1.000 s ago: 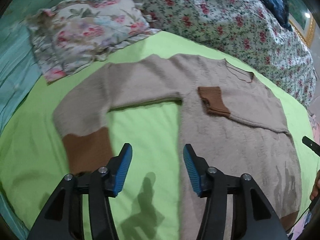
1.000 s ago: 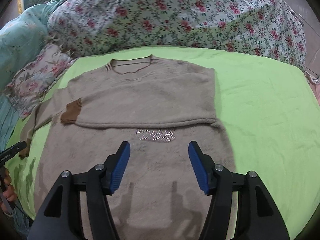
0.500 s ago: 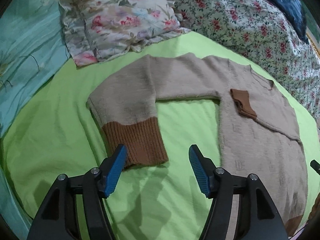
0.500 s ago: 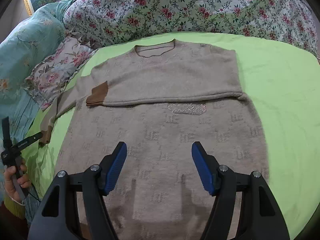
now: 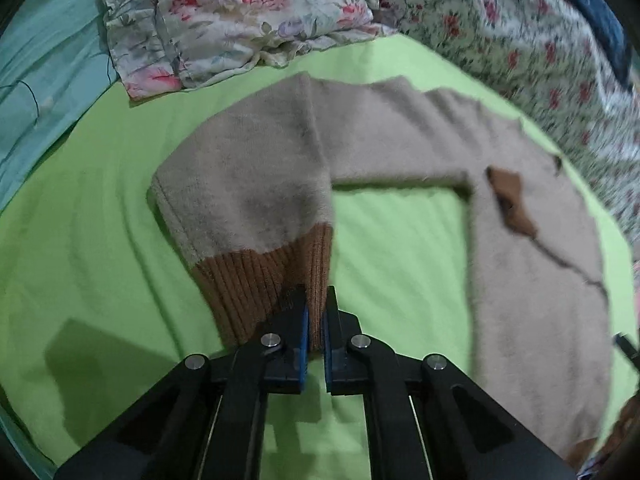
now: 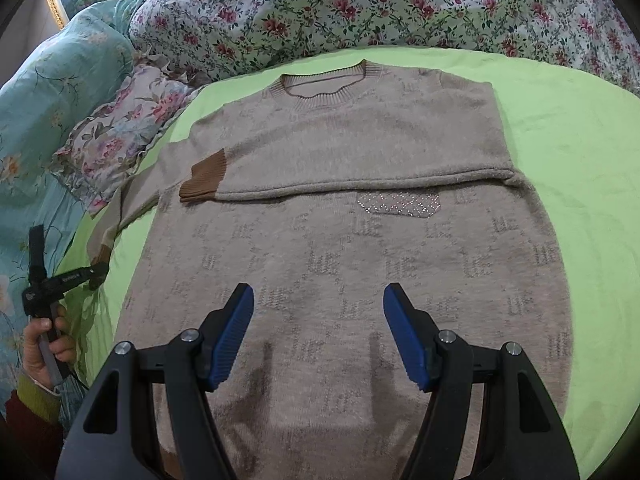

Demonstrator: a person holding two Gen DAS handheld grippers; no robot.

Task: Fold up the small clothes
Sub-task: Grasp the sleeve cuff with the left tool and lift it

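Observation:
A beige knit sweater (image 6: 340,240) lies flat, front up, on the green sheet (image 6: 580,168). One sleeve is folded across the chest, its brown cuff (image 6: 204,178) lying near the left side. The other sleeve (image 5: 248,172) stretches out to the side and bends back toward me. My left gripper (image 5: 315,300) is shut on the right edge of this sleeve's brown ribbed cuff (image 5: 256,280). In the right wrist view that same left gripper (image 6: 86,276) shows at the far left, held by a hand (image 6: 40,344). My right gripper (image 6: 318,300) hangs open over the sweater's lower body, nothing between its pads.
A floral pillow (image 5: 240,12) lies just beyond the outstretched sleeve. A rolled floral quilt (image 6: 400,4) runs along the far side behind the collar. A teal blanket (image 5: 40,80) borders the left. Bare green sheet shows to the sweater's right.
My left gripper swung over to the outstretched sleeve, came down on its brown cuff and closed on it. My right gripper sank slightly closer to the sweater's body and stayed open.

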